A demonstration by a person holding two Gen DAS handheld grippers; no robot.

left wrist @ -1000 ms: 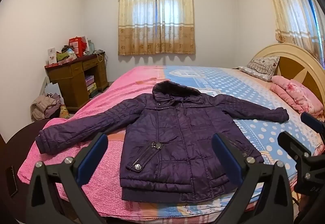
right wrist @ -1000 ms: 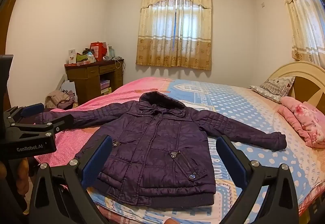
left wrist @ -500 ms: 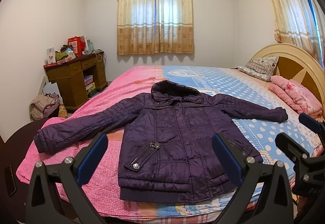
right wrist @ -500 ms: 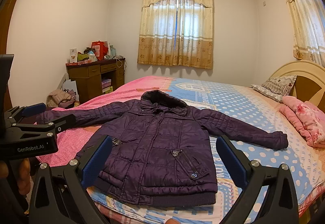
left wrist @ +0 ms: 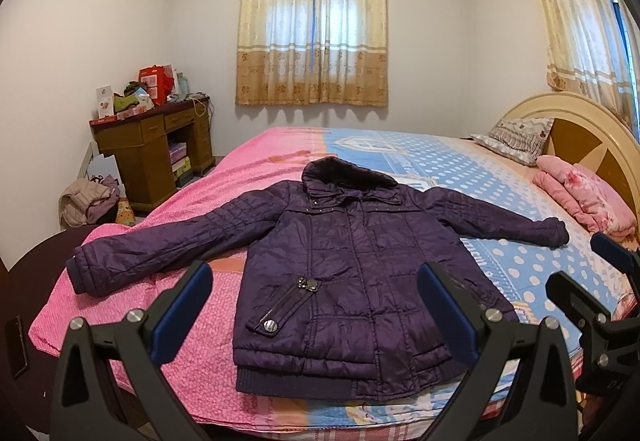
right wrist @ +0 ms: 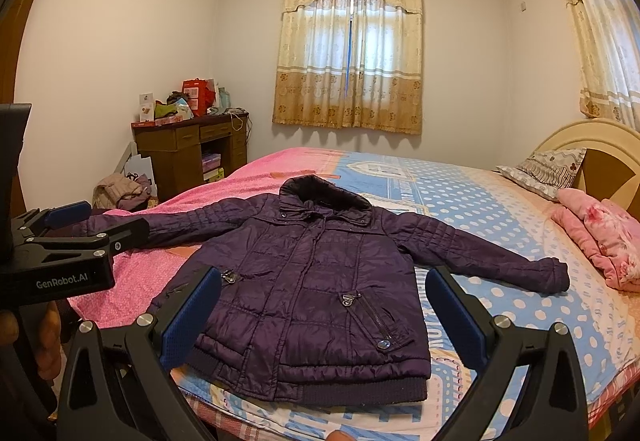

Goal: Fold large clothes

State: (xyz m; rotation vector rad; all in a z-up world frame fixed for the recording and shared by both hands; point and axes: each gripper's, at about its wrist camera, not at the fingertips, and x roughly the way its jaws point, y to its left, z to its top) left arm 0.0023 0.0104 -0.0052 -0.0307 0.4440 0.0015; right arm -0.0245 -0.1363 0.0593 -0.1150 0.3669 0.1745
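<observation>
A dark purple quilted jacket lies flat, front up, on the bed, both sleeves spread out sideways and its hem at the near edge. It also shows in the right wrist view. My left gripper is open and empty, held in front of the bed over the jacket's lower left part. My right gripper is open and empty, held before the jacket's hem. Each gripper shows at the edge of the other's view: the right one and the left one.
The bed has a pink and blue dotted cover, a patterned pillow and folded pink bedding by the headboard. A cluttered wooden desk and a clothes pile stand at the left wall. Curtains hang behind.
Both grippers have drifted slightly, so the jacket sits a little higher and nearer in both views. The jacket has not moved and both grippers stay open.
</observation>
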